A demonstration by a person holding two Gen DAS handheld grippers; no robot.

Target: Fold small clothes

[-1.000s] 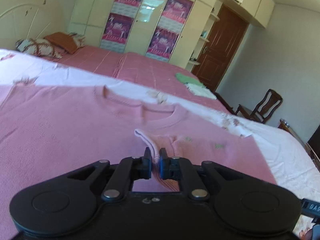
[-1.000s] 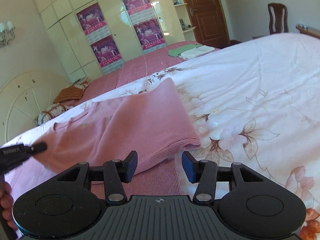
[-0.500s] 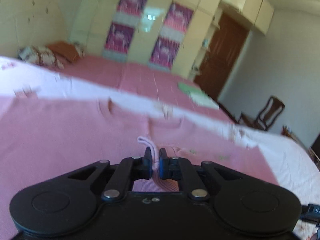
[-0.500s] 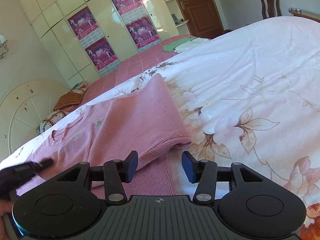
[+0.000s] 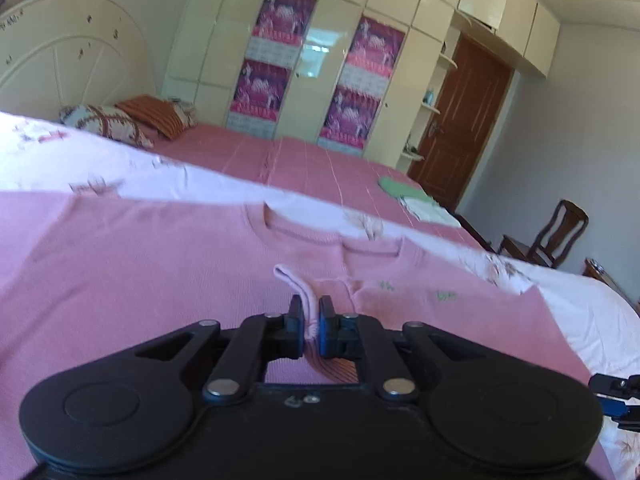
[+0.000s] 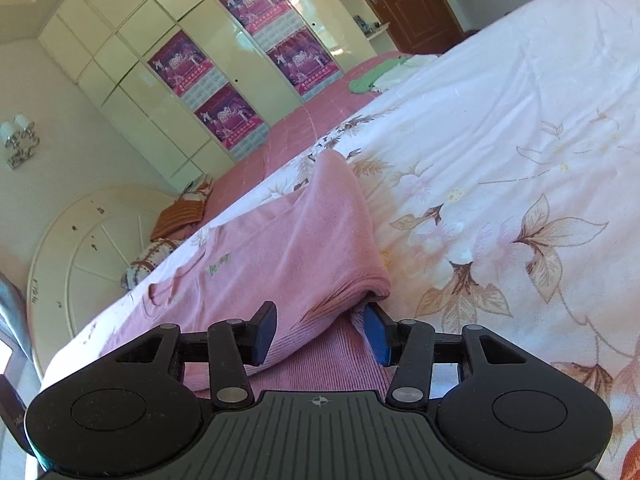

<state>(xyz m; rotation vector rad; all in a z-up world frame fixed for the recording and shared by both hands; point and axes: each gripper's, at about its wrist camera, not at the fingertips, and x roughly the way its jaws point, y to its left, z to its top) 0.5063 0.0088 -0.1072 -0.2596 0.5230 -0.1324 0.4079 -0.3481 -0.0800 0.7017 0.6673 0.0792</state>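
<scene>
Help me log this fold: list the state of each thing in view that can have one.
left gripper: shut on a pale edge of the pink sweater.
right gripper: open, straddling the sweater's hem.
pink sweater: lying on the floral bedsheet, one side folded over.
brown door: closed.
</scene>
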